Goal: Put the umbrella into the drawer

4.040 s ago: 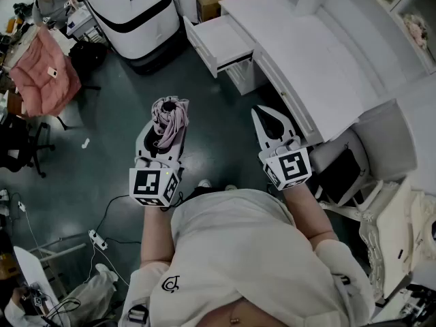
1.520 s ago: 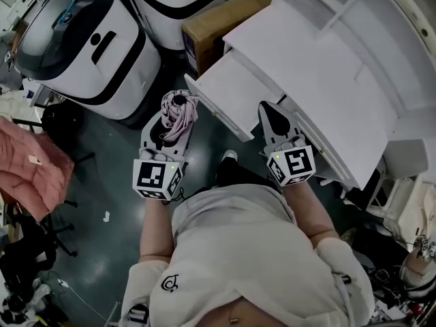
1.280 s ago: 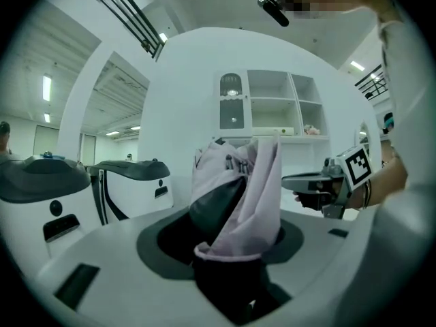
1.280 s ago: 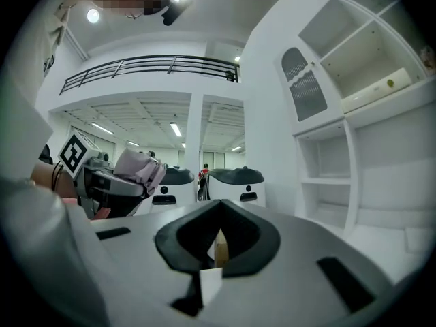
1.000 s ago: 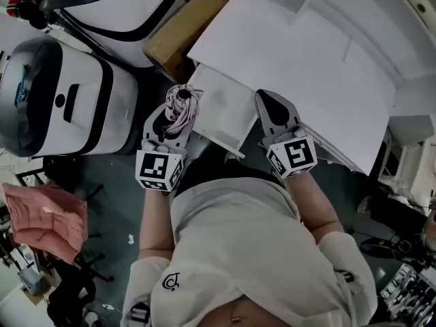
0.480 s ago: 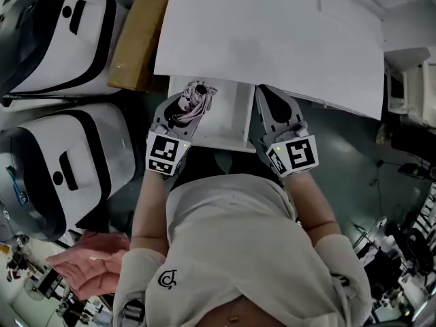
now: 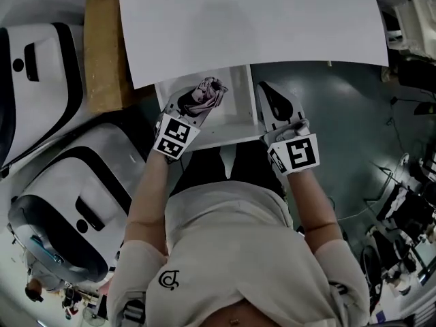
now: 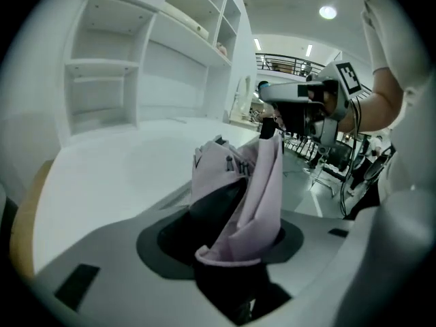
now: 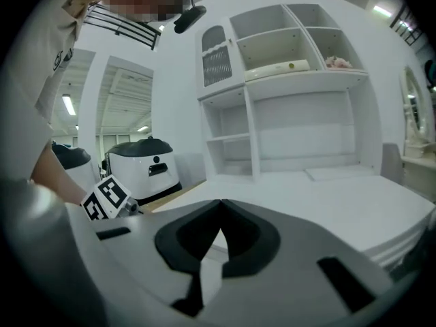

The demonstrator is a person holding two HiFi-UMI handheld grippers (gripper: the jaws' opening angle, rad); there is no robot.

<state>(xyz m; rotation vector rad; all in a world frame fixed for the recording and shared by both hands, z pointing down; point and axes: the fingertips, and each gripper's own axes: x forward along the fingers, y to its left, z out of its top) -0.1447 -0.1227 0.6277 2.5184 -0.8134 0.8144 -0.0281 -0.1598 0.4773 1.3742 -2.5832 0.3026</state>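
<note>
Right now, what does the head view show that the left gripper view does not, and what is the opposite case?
Only the head view: the open drawer seen from above, lying under the left tool, also the white-and-black machines and the cardboard box. Only the left gripper view: the shelves standing above the desk top, and a ceiling light. Both: the folded pale pink umbrella clamped in the left tool, the right tool, and that desk top.
</note>
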